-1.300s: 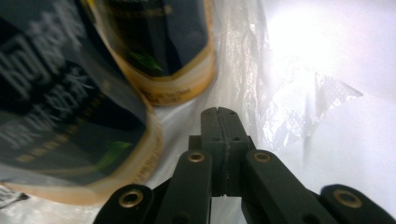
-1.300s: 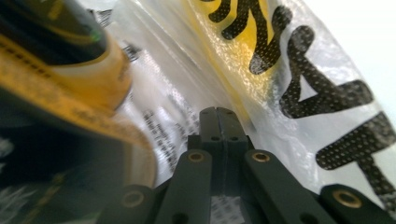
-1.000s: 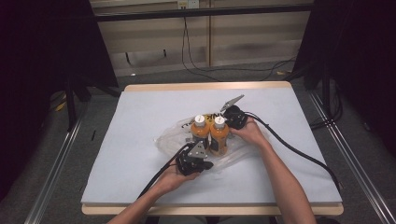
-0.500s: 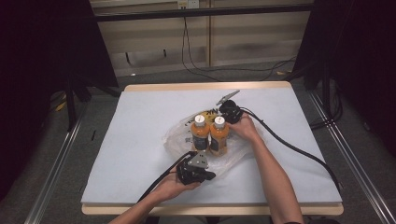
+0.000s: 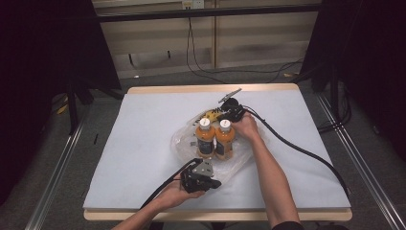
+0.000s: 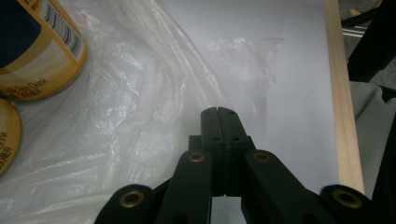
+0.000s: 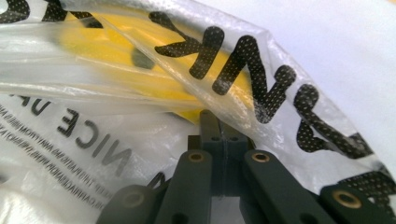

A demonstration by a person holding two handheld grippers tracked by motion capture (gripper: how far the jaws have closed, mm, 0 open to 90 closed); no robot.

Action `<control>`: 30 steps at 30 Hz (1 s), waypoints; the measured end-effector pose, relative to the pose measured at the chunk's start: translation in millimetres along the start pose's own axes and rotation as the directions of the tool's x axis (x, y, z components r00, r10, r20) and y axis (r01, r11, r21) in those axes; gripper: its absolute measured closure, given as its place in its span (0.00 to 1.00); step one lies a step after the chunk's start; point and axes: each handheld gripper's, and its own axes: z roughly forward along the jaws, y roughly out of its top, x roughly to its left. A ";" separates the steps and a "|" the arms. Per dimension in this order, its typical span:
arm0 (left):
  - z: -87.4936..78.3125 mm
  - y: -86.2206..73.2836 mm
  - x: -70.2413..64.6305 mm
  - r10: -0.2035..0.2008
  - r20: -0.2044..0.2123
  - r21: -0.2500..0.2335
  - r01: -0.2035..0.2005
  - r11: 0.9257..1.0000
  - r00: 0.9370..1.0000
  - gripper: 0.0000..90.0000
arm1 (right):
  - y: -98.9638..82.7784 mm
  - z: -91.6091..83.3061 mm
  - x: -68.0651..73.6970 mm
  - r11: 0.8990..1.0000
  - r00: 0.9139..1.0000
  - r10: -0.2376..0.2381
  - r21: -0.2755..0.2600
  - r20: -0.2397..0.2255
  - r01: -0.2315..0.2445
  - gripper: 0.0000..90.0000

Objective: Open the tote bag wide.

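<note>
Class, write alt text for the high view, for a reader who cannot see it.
Two orange bottles stand upright on a clear plastic bag on a white table. The right gripper reaches the bag's far edge; the left gripper is at its near edge.

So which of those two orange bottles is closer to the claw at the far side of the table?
The right-hand bottle of the upright pair; the right claw sits just behind its white cap, while the other bottle stands one place further left.

Two orange bottles [image 5: 215, 139] are seen upright, side by side, on a clear plastic bag [image 5: 184, 143] on the white table [image 5: 134, 134]. The left gripper [image 5: 213, 183] is held near the bag's front edge, the right gripper [image 5: 225, 111] behind the bottles.
</note>
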 end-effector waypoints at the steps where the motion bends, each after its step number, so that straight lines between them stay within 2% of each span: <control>1: -0.2 -0.2 -0.9 -0.004 0.006 -0.001 0.004 1.000 1.000 1.00 | 0.8 1.1 0.1 1.000 1.000 -0.004 -0.004 0.009 0.004 1.00; 3: -0.6 -0.4 -1.2 -0.010 0.021 -0.005 0.010 1.000 1.000 1.00 | 2.8 2.1 0.6 1.000 0.999 0.016 0.002 0.039 -0.016 1.00; 4: -1.0 -0.7 -1.6 -0.010 0.025 -0.004 0.010 1.000 1.000 1.00 | 3.2 2.0 1.1 1.000 0.997 0.009 0.006 0.072 -0.009 1.00; 5: -3.0 0.0 -1.9 -0.004 0.026 0.022 0.003 1.000 1.000 1.00 | 3.2 2.0 1.1 1.000 0.997 0.009 0.006 0.072 -0.009 1.00; 6: -3.1 0.1 -1.8 -0.005 0.030 0.021 0.004 1.000 1.000 1.00 | 3.9 2.5 1.4 1.000 0.996 0.015 0.005 0.092 -0.016 1.00; 7: -2.7 -0.3 -2.1 -0.005 0.028 0.012 0.005 1.000 1.000 1.00 | 4.3 2.6 1.5 0.999 0.995 0.033 0.005 0.090 -0.034 1.00; 8: -2.2 -0.5 -1.8 -0.008 0.035 0.004 0.008 1.000 0.999 1.00 | 4.4 2.4 0.7 0.999 0.996 0.034 0.006 0.085 -0.034 1.00; 9: -1.8 -0.9 -1.5 -0.016 0.039 -0.004 0.016 1.000 0.999 1.00 | 4.4 1.4 0.5 0.998 0.997 0.055 0.010 0.059 -0.055 1.00; 10: -1.8 -1.0 -1.1 -0.016 0.038 -0.013 0.016 1.000 0.999 1.00 | 4.5 -1.0 1.5 0.999 0.999 0.052 -0.008 0.014 -0.052 1.00; 12: -5.6 0.0 0.0 -0.019 0.042 0.003 0.019 1.000 0.999 1.00 | 4.8 -2.6 2.6 0.998 0.998 0.056 -0.009 0.005 -0.056 1.00; 13: -5.3 -0.7 0.2 -0.036 0.042 -0.044 0.038 0.998 0.998 1.00 | 5.9 -5.2 4.0 0.998 0.998 0.054 -0.013 -0.009 -0.054 1.00; 15: -10.7 0.4 2.9 -0.040 0.033 -0.052 0.041 0.998 0.999 1.00 | 8.3 -12.9 5.0 0.999 0.999 0.038 -0.029 -0.038 -0.039 1.00; 17: -16.5 0.5 5.0 -0.059 0.028 -0.076 0.061 0.995 0.998 1.00 | 10.0 -21.1 6.3 0.997 0.997 0.051 -0.051 -0.055 -0.054 1.00; 19: -22.7 0.9 6.6 -0.067 0.024 -0.092 0.069 0.993 0.997 1.00 | 9.8 -28.0 7.3 0.998 0.997 0.039 -0.056 -0.066 -0.043 1.00; 21: -27.8 1.5 7.6 -0.076 0.018 -0.127 0.078 0.989 0.997 1.00 | 7.7 -35.7 9.6 0.997 0.996 0.027 -0.064 -0.088 -0.033 1.00; 22: -30.4 2.1 9.0 -0.073 0.016 -0.130 0.075 0.989 0.997 1.00 | 6.8 -39.1 10.8 0.997 0.996 0.019 -0.068 -0.086 -0.025 1.00; 24: -34.6 3.4 10.8 -0.091 0.014 -0.160 0.092 0.983 0.996 1.00 | 5.4 -45.3 11.8 0.997 0.995 0.011 -0.074 -0.097 -0.018 1.00; 26: -41.5 6.4 13.7 -0.086 -0.005 -0.168 0.084 0.982 0.996 1.00 | 4.5 -53.9 12.7 0.995 0.995 0.003 -0.096 -0.103 -0.013 1.00; 28: -49.8 9.6 15.5 -0.099 -0.027 -0.212 0.091 0.973 0.995 1.00 | 4.0 -62.7 13.7 0.993 0.994 0.001 -0.117 -0.107 -0.014 1.00; 30: -58.2 11.9 19.2 -0.102 -0.041 -0.230 0.090 0.969 0.994 1.00 | 2.3 -70.9 14.5 0.993 0.995 -0.014 -0.118 -0.097 0.003 1.00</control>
